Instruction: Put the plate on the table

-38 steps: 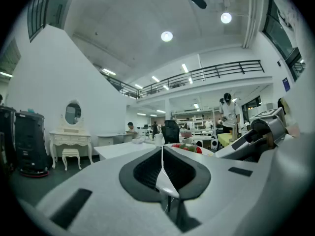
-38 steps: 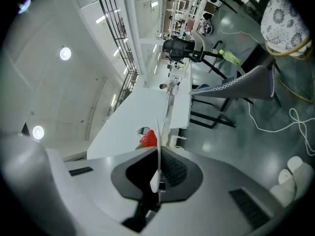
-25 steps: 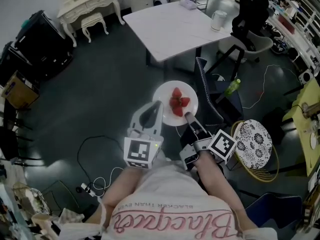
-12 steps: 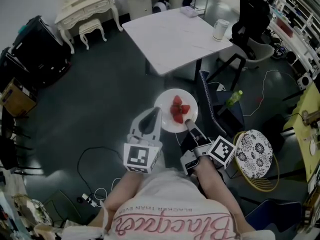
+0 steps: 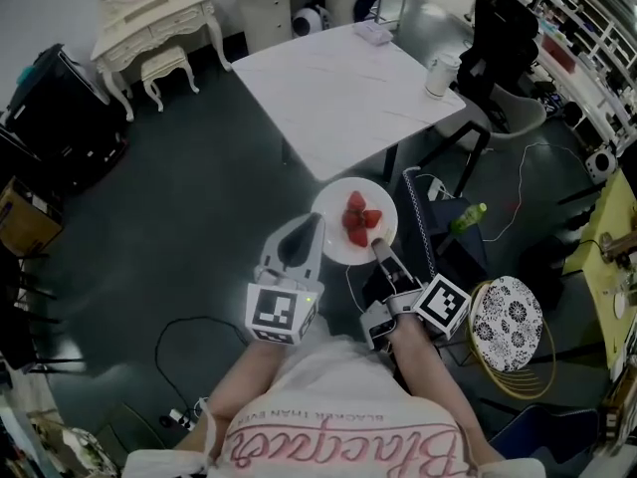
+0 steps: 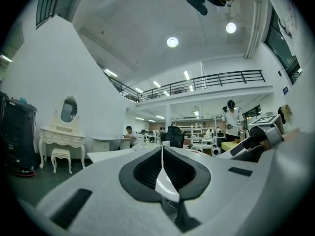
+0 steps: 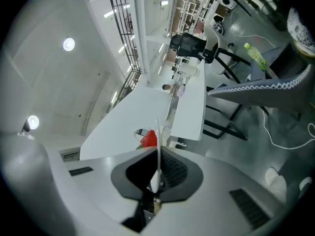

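Between the two tools, up off the floor, sits the plate [image 5: 334, 239], white, with strawberries [image 5: 358, 217] piled at its middle. Left tool [image 5: 315, 219] has its jaws clamped on the plate's near-left rim; right tool [image 5: 376, 248] is clamped on the near-right rim, so both tools meet it from the person's side. It's held in the air just short of the desk's near corner, not on the desk [image 5: 328, 78].

That desk is white and nearly bare, a mug [image 5: 439, 75] near its right edge. Dark floor [image 5: 199, 197] all round, a cream dressing table [image 5: 149, 8] with its stool [image 5: 164, 66] to the far left, a green bottle [image 5: 468, 217] just right of the plate, a patterned round seat [image 5: 506, 310] beside the right arm.

Left gripper view now: the plate rim [image 6: 165, 181] shows edge-on as a thin white blade pinched between the dark pads, and beyond it a high hall, ceiling lights, a railed balcony, people at far desks, none of which the head view catches. Right gripper view: the same thin rim [image 7: 157, 156] pinched, one red strawberry [image 7: 149, 139] peeking over the jaws, the desk [image 7: 192, 102] beyond.
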{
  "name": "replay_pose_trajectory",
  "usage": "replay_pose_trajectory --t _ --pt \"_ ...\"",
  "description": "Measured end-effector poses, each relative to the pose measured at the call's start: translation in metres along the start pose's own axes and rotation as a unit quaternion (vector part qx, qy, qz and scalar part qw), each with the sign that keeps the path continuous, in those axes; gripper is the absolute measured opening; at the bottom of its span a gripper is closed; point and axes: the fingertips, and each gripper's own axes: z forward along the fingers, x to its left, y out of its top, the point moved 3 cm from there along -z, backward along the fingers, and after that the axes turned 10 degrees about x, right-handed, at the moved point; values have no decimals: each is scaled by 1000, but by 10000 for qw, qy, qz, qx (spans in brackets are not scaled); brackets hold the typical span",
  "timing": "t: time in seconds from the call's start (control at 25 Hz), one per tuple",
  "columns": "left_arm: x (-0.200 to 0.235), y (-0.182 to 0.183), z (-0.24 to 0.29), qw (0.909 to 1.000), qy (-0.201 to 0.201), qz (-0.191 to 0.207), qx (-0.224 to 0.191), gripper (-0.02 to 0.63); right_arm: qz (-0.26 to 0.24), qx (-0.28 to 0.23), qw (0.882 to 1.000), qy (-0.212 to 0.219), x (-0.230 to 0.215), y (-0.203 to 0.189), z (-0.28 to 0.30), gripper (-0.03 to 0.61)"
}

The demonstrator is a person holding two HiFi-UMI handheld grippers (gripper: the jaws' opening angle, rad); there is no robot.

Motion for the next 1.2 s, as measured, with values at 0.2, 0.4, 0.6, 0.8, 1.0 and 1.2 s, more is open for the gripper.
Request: replay_pose_trajectory --t 0.2,0.4,0.6,0.8,1.0,1.2 --pt "42 8 33 9999 -167 -28 35 12 19 -145 9999 -15 10 19 48 11" --pt "89 14 59 9996 -263 -105 56 12 -31 -226 9997 -65 20 30 98 11" --pt "119 11 78 9992 -326 -216 89 12 -136 -212 9995 -166 22 35 131 11" --pt "143 8 96 9988 -303 -343 147 12 -159 -232 9992 -292 23 46 152 11" --pt "157 4 114 9983 -331 -427 204 12 -96 -288 9991 -309 19 61 170 11" --pt "163 4 138 9981 -355 -420 279 12 -13 -376 9989 -296 15 85 185 11"
